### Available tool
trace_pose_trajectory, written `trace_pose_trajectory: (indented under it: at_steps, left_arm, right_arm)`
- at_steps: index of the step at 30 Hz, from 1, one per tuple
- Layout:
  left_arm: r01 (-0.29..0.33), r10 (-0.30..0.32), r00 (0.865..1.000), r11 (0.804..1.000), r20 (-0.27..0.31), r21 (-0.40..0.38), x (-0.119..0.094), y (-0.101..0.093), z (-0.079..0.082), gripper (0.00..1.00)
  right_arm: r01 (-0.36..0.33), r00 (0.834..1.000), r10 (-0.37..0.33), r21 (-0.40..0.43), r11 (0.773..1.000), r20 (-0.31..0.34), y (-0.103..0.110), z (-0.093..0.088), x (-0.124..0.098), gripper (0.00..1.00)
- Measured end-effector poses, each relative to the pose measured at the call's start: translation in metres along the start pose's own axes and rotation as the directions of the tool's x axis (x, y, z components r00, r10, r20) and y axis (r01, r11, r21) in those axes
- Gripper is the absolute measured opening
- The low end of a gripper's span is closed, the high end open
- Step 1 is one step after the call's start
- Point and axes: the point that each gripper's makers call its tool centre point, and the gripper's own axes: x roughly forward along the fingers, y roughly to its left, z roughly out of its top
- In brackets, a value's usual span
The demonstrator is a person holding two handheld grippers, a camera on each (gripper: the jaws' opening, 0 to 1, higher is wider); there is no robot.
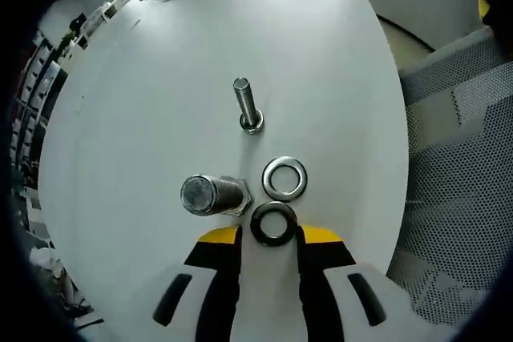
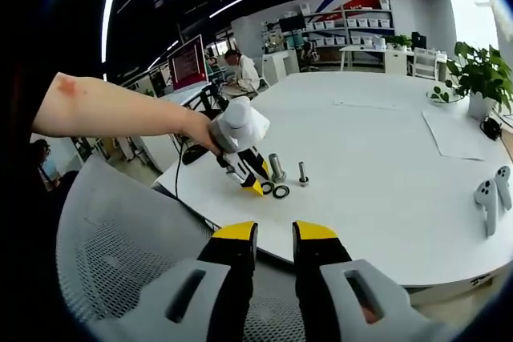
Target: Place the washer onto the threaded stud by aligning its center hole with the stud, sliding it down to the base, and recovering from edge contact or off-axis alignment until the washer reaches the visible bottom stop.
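The job looks like it has only just begun; no washer is on a stud yet. In the left gripper view the left claw [image 1: 268,239] is low over the white desk [image 1: 144,102]; its two yellow-tipped jaws stand apart, one on each side of the dark washer [image 1: 273,223], which lies flat on the desk; I cannot tell if the jaws touch it. Just past it lies a shiny washer [image 1: 284,178], also flat; beside them stands the fat bolt [image 1: 210,195] with its wide nut; farther on stands the thin stud [image 1: 248,104], bare all the way to its base. I think the claw must close on a washer, lift it, line the hole up over a stud, then slide it down to the bottom.

The right gripper view shows more of the room; the right claw [image 2: 274,234] is over a grey mesh chair [image 2: 120,246], well away from the parts, with its jaws a little apart and nothing between them; farther off a hand [image 2: 195,128] holds the left claw down at the washers; white controllers [image 2: 490,194] lie at the desk's far side; a plant [image 2: 481,78] stands beyond.
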Motion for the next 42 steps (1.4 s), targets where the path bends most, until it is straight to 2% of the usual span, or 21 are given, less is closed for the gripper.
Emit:
trace_pose_trajectory:
  at_steps: [2,4,7,17,22,25,33,38,42]
  left_arm:
    - [-0.005,0.005,1.0,1.0,0.006,0.002,0.0002,-0.0001,0.0017,0.25]
    - [0.0,0.0,1.0,1.0,0.018,-0.028,0.0005,-0.0036,0.006,0.24]
    - [0.001,-0.002,1.0,1.0,0.022,0.023,0.0017,-0.0071,0.009,0.23]
    - [0.019,-0.019,1.0,1.0,0.018,0.001,0.0021,-0.0072,0.0081,0.23]
    - [0.024,-0.024,1.0,1.0,0.014,0.016,0.0024,-0.0068,0.0076,0.23]
    - [0.021,-0.021,0.999,1.0,-0.027,0.007,0.0016,-0.0063,0.0021,0.23]
    - [0.026,-0.025,0.999,0.998,-0.02,0.051,0.0019,-0.0083,0.0041,0.23]
    - [0.019,-0.018,1.0,0.999,-0.022,0.044,0.0018,-0.0096,0.0039,0.21]
    - [-0.005,0.005,1.0,1.0,-0.024,0.009,0.0013,-0.0081,0.003,0.2]
  right_arm:
    - [0.0,1.0,0.0,0.001,1.0,0.0,-0.0016,0.0003,-0.0001,0.21]
    - [-0.001,1.0,0.001,0.0,1.0,-0.002,-0.0018,0.0001,-0.0001,0.21]
    - [-0.002,1.0,0.002,-0.001,1.0,-0.003,-0.0012,-0.0001,0.0,0.21]
    - [-0.003,1.0,0.003,0.002,1.0,-0.001,-0.0011,-0.0002,0.0,0.21]
    - [-0.003,1.0,0.003,0.004,1.0,0.002,-0.0011,0.0002,0.0002,0.21]
    - [-0.002,1.0,0.002,0.004,1.0,0.004,-0.0012,0.0004,0.0003,0.21]
    - [-0.002,1.0,0.002,0.008,1.0,0.01,-0.0013,0.0008,-0.0001,0.21]
    - [-0.003,1.0,0.003,0.009,1.0,0.011,-0.0015,0.0011,0.0,0.21]
    - [-0.001,1.0,0.001,0.012,1.0,0.016,-0.0018,0.0017,-0.0003,0.21]
